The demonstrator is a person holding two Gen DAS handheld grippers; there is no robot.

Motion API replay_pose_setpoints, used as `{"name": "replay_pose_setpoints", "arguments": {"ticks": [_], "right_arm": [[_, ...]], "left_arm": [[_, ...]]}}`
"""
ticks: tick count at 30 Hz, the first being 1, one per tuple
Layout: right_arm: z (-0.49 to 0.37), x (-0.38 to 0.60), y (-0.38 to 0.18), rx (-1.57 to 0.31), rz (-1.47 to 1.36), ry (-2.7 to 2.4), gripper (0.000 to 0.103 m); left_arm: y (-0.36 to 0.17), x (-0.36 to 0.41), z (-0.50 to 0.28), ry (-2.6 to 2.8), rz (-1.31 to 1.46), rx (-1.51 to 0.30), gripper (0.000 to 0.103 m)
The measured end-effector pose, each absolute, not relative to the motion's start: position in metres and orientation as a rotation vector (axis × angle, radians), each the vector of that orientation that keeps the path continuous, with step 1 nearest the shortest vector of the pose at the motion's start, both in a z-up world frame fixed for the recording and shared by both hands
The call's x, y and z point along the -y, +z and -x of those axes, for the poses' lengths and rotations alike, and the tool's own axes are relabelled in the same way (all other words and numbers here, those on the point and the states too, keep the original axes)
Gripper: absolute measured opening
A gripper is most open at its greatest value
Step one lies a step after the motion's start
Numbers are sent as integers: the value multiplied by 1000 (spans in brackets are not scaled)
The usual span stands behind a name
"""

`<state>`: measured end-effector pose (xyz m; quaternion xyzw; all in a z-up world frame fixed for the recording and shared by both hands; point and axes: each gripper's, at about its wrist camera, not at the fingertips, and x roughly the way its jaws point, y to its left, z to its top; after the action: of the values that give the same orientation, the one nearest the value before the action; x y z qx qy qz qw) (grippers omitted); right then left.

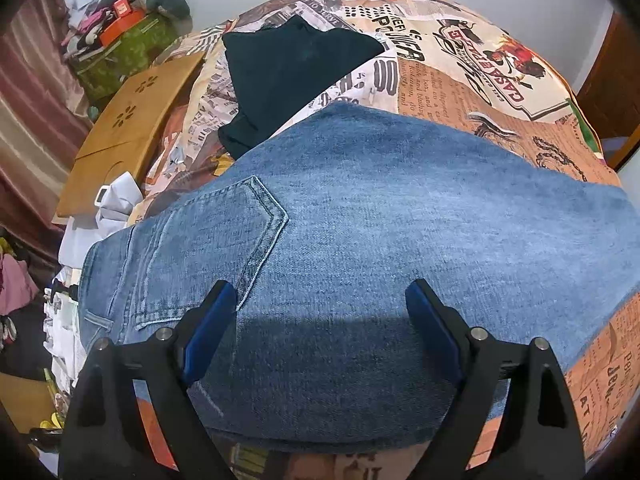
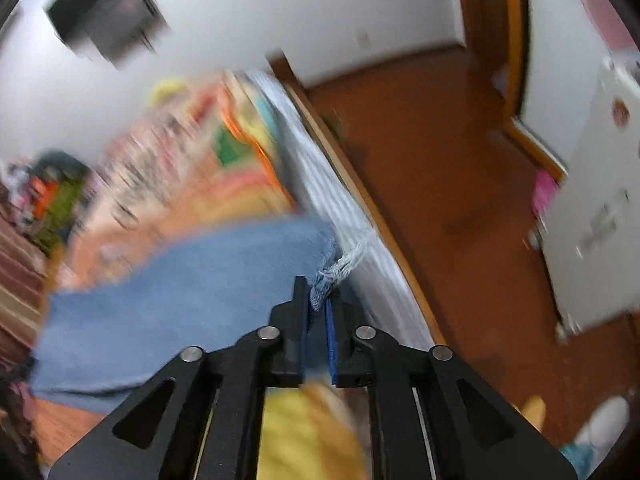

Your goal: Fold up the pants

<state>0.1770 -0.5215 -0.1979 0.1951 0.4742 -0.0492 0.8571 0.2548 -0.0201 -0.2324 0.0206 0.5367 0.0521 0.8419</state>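
While the left gripper [image 1: 320,304] hangs with its jaws spread wide and holding nothing, the jeans [image 1: 360,216] lie flat across the printed bedspread [image 1: 460,68], back pocket up, beside a dark garment [image 1: 292,64]. Seen from the blurred right wrist view, the right gripper [image 2: 319,300] is clenched on the jeans' frayed hem [image 2: 332,270] at the mattress edge [image 2: 340,200].

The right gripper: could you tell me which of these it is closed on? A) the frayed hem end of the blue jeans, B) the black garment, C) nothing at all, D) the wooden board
A: in the right wrist view the right gripper has its jaws nearly together, pinching the frayed hem of the blue jeans.
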Motion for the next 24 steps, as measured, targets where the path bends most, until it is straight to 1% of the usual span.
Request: {"name": "replay_pose_setpoints", "arguments": {"ticks": [2, 4, 5, 6, 7, 9, 11, 12, 14, 16, 18, 22, 24], "right_arm": [[-171, 522, -210, -1034, -405, -133, 17], [-167, 522, -209, -1042, -405, -164, 17], [-165, 523, -204, -1034, -408, -162, 23], [-162, 522, -197, -1019, -410, -159, 32], [-160, 521, -192, -1004, -408, -157, 37], [-154, 514, -176, -961, -402, -127, 51], [-150, 501, -171, -943, -408, -86, 56], [-148, 498, -171, -940, -415, -72, 62], [-143, 486, -172, -937, -453, -35, 69], [-140, 476, -179, -953, -498, 11, 71], [-143, 470, -197, -991, -603, 79, 71], [-152, 471, -226, -1040, -777, 97, 71], [-158, 476, -234, -1037, -817, 80, 73]], "left_arm": [[-232, 22, -254, 111, -54, -1133, 88], [-230, 26, -253, 105, -71, -1131, 88], [-229, 28, -253, 97, -76, -1130, 88], [-228, 31, -252, 83, -82, -1129, 88], [-228, 36, -251, 68, -88, -1125, 88], [-227, 45, -250, 44, -103, -1118, 88], [-227, 56, -249, 31, -128, -1107, 88], [-227, 62, -249, 25, -144, -1102, 88], [-227, 73, -250, 11, -166, -1095, 88], [-228, 80, -252, -9, -175, -1096, 88], [-229, 88, -253, -28, -187, -1096, 88], [-230, 100, -256, -74, -177, -1109, 88], [-232, 105, -259, -105, -149, -1125, 88]]}}
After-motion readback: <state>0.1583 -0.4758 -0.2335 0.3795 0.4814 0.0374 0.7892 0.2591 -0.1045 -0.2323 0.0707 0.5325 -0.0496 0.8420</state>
